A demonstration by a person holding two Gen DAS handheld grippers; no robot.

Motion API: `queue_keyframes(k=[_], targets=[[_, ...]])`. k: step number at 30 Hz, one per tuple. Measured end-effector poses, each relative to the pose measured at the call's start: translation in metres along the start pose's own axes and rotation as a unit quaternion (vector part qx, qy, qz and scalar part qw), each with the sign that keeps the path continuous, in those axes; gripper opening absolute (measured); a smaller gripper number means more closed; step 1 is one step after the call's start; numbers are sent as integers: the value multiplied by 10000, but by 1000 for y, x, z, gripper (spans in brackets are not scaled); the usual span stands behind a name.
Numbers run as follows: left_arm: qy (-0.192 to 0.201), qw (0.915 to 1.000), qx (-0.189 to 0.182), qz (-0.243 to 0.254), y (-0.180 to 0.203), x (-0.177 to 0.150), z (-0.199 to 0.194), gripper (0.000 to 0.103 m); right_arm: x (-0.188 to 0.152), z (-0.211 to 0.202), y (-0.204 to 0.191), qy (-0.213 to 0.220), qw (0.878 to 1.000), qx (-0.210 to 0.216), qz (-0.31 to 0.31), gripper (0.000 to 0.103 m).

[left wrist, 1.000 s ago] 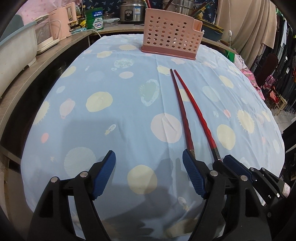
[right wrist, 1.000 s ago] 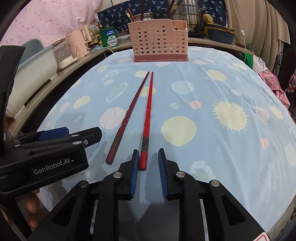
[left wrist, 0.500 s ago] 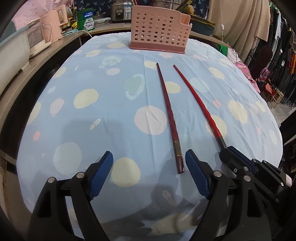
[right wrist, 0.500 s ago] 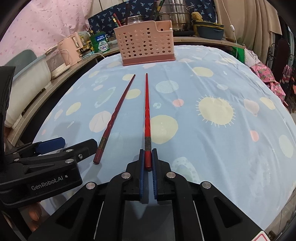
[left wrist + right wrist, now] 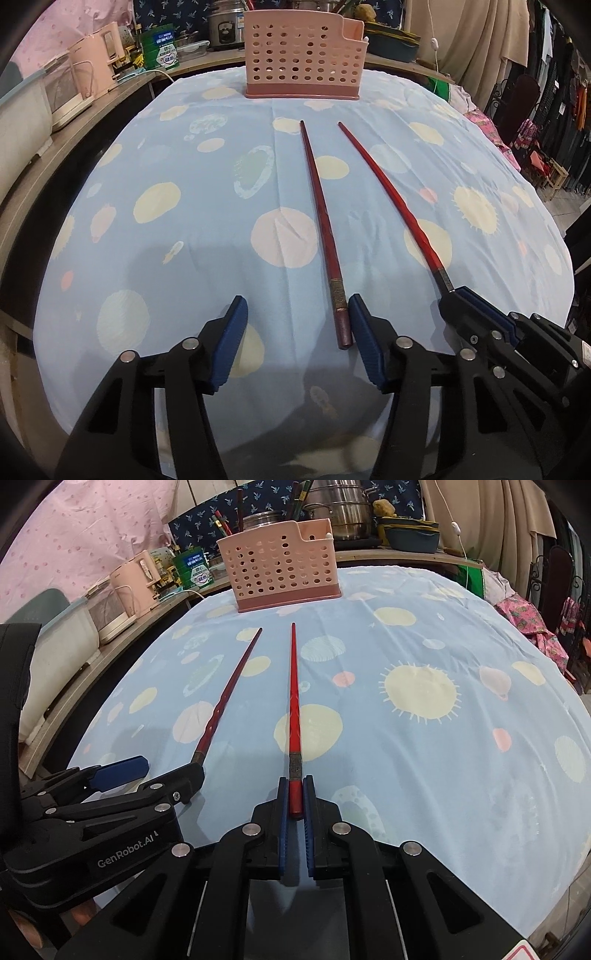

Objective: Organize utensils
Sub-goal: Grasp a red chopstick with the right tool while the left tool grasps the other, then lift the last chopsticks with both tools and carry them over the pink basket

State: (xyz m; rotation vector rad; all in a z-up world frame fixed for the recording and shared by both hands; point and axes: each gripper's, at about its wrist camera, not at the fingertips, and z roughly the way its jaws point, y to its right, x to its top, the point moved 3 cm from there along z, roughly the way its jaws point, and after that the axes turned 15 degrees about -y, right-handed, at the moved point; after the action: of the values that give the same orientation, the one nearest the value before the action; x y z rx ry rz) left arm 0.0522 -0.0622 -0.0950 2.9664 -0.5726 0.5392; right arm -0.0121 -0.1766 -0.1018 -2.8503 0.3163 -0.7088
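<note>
change since earlier frame: right tongs were parted around the bright red chopstick, now pressed onto its butt end; left tongs have shifted so the dark red chopstick lies between their pads.
left tongs: spread wide, low over the cloth; the dark red chopstick's butt end sits just inside the right-hand pad, nothing gripped.
right tongs: pinching the bright red chopstick at its thick end, blue pads tight on both sides.
dark red chopstick: flat on the worktop, tip pointing toward the basket.
bright red chopstick: runs forward from the right tongs, tip toward the basket; whether its tip touches the cloth cannot be told.
pair relation: side by side, apart, not touching.
pink basket: perforated, upright at the far edge of the worktop, beyond both tips.
cover: blue cloth with pale yellow and pink spots.
background: side counter with pink appliance and green carton; steel pots behind basket.
</note>
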Motion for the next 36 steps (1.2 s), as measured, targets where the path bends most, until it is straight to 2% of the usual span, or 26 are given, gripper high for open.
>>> queue_keyframes(k=[5, 11, 21, 36], targets=[[-3, 9999, -105, 85, 3, 1, -1, 26, 0, 0, 0, 1, 10000, -7, -2, 7], [-39, 9997, -204, 84, 4, 0, -1, 7, 0, 0, 0, 0, 10000, -4, 0, 7], [-49, 9995, -319, 28, 2, 0, -8, 7, 0, -1, -1, 8, 10000, 42, -6, 7], [494, 9971, -553, -162, -10, 19, -64, 7, 18, -52, -3, 535, 9984, 195, 9, 7]])
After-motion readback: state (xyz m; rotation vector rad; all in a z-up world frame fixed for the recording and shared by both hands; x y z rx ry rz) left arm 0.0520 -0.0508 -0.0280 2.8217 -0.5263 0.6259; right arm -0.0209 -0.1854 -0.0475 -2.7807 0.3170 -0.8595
